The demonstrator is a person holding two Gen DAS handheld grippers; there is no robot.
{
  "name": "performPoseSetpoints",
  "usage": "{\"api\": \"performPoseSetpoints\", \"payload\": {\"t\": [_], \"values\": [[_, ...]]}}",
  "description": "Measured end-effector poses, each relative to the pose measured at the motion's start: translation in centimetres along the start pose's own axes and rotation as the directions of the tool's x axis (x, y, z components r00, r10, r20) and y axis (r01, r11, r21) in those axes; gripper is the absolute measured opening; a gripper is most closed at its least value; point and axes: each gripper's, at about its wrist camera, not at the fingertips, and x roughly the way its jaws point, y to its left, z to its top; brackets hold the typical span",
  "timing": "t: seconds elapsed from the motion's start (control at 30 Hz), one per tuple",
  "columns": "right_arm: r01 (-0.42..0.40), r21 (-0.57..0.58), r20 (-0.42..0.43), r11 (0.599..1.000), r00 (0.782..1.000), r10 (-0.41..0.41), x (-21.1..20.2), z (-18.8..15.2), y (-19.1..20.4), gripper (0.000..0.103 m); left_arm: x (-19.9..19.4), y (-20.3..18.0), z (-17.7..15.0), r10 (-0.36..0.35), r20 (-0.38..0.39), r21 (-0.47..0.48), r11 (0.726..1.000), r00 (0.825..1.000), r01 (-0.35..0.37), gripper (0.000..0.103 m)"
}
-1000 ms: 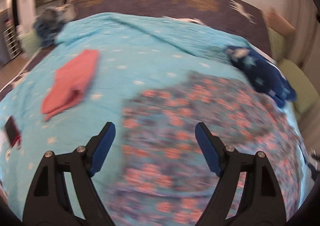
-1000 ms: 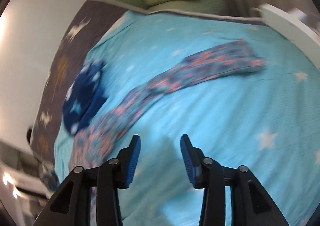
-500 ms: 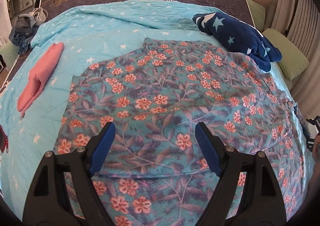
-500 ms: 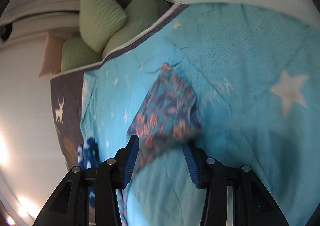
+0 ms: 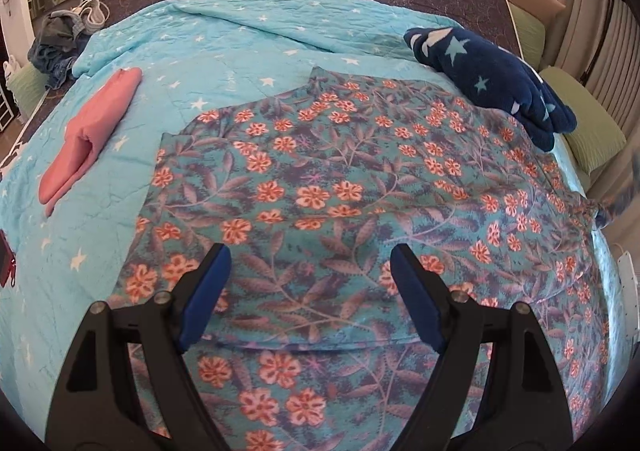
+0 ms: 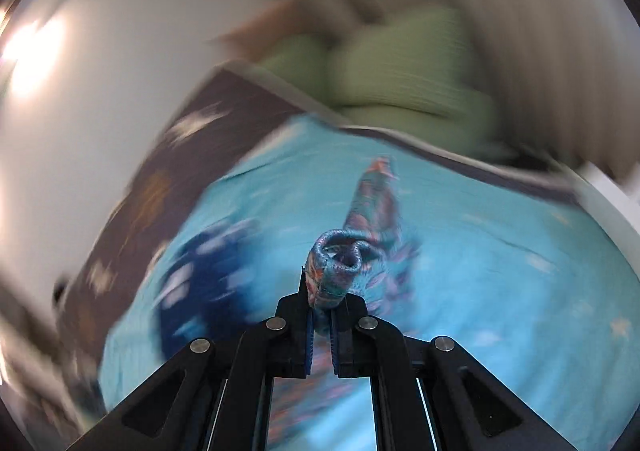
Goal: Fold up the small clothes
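Note:
A floral garment, teal with orange flowers, lies spread on the light blue star bedspread. My left gripper hovers open just above its near part, with nothing between the blue pads. In the blurred right wrist view my right gripper is shut on a bunched sleeve end of the floral garment, lifted off the bed. The rest of that sleeve trails away over the bedspread.
A folded pink garment lies at the left. A dark blue star-patterned fleece sits at the far right beside the floral cloth. Green pillows line the right edge. A clothes pile rests at the far left corner.
My right gripper closed on the sleeve end that lay between its jaws and lifted it up. The left gripper drifted over the floral garment and then held almost still, staying open.

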Motion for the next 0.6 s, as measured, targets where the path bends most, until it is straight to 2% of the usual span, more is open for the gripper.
{"api": "performPoseSetpoints", "payload": {"t": [0.03,0.1,0.13,0.17,0.23,0.27,0.33,0.37,0.4,0.43,0.5,0.6], "values": [[-0.061,-0.075,-0.019,0.995,0.998,0.06,-0.1,-0.9,3.4,0.005,-0.2,0.3,0.0,-0.002,0.004,-0.008,1.0,1.0,0.002,0.082],[-0.2,-0.208,-0.102,0.957,0.978,0.183,0.0,-3.6,9.9,0.005,-0.4,0.9,-0.1,-0.002,0.009,-0.023,1.0,1.0,0.003,0.082],[-0.287,-0.279,-0.175,0.917,0.954,0.245,0.2,-6.2,13.8,0.006,-0.6,1.5,-0.2,-0.007,0.011,-0.036,0.999,1.0,0.007,0.082],[-0.34,-0.314,-0.231,0.886,0.933,0.276,0.4,-8.0,16.0,0.008,-0.6,1.8,-0.3,-0.009,0.012,-0.042,0.999,1.0,0.01,0.082],[-0.455,-0.365,-0.372,0.812,0.871,0.321,1.1,-13.0,20.1,0.01,-0.7,2.7,-0.5,-0.022,0.011,-0.066,0.998,1.0,0.023,0.082],[-0.526,-0.376,-0.477,0.763,0.815,0.327,1.8,-16.5,22.2,0.015,-0.7,3.0,-0.6,-0.032,0.007,-0.074,0.997,0.999,0.033,0.082],[-0.579,-0.377,-0.597,0.723,0.749,0.288,2.7,-20.5,23.5,0.027,-0.7,3.9,-1.0,-0.065,-0.002,-0.091,0.994,0.998,0.065,0.082],[-0.589,-0.382,-0.639,0.712,0.725,0.257,3.1,-22.3,23.9,0.028,-0.8,4.2,-1.1,-0.085,-0.001,-0.097,0.992,0.996,0.084,0.082],[-0.59,-0.389,-0.653,0.707,0.718,0.24,3.1,-23.2,23.8,0.028,-0.9,4.5,-1.2,-0.108,-0.001,-0.102,0.989,0.994,0.107,0.082],[-0.582,-0.404,-0.656,0.705,0.722,0.22,3.0,-23.9,23.4,0.029,-0.9,4.7,-1.3,-0.146,-0.001,-0.111,0.983,0.989,0.145,0.082],[-0.537,-0.441,-0.631,0.719,0.755,0.177,2.9,-23.8,22.2,0.031,-0.9,4.7,-1.2,-0.217,-0.005,-0.129,0.968,0.976,0.215,0.082],[-0.465,-0.439,-0.587,0.769,0.796,0.146,3.1,-21.7,19.7,0.034,-0.6,3.3,-0.6,-0.364,-0.015,-0.134,0.924,0.931,0.359,0.082]]}}
